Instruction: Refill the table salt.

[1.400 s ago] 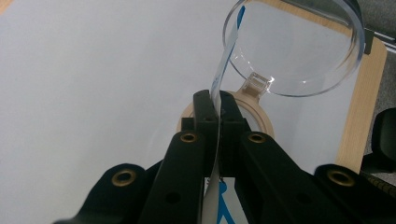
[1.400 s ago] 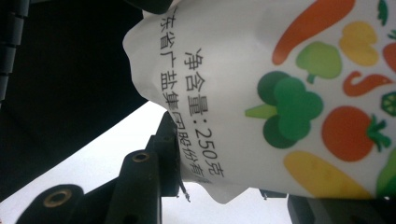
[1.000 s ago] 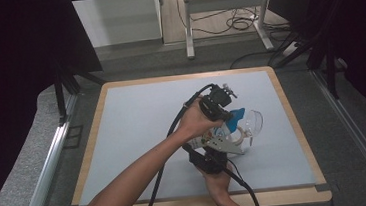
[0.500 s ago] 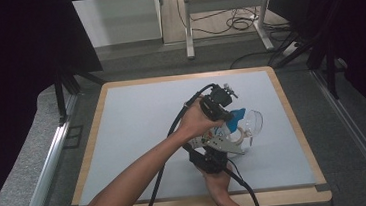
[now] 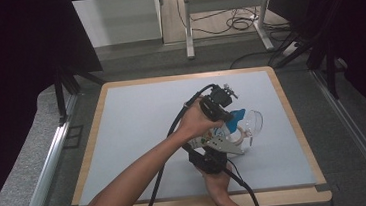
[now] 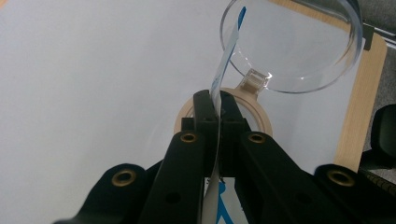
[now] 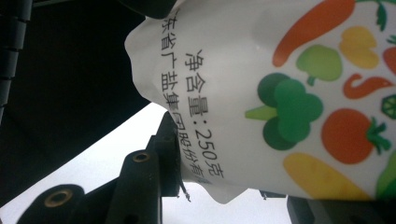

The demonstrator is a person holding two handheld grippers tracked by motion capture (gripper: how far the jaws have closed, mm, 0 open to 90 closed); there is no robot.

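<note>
A white salt bag (image 7: pixel 289 88) printed with vegetables and a blue top (image 5: pixel 236 118) hangs between both grippers above the table. My left gripper (image 6: pixel 215 100) is shut on the bag's thin blue-edged top (image 6: pixel 223 60); in the high view the left gripper (image 5: pixel 224 115) sits over it. My right gripper (image 7: pixel 219 163) is shut on the bag's lower end, and in the high view the right gripper (image 5: pixel 217 146) is nearer the front edge. Below lies a clear jar with a beige rim (image 6: pixel 263 117) and a round clear hinged lid (image 6: pixel 289 46), also seen as the lid (image 5: pixel 254 122).
A grey mat in a wooden frame (image 5: pixel 293 118) covers the table (image 5: pixel 133 127). Both grippers' cables trail back toward the person. Metal rails (image 5: pixel 46 165) run along both sides, and a desk frame (image 5: pixel 223 9) with floor cables stands beyond the far edge.
</note>
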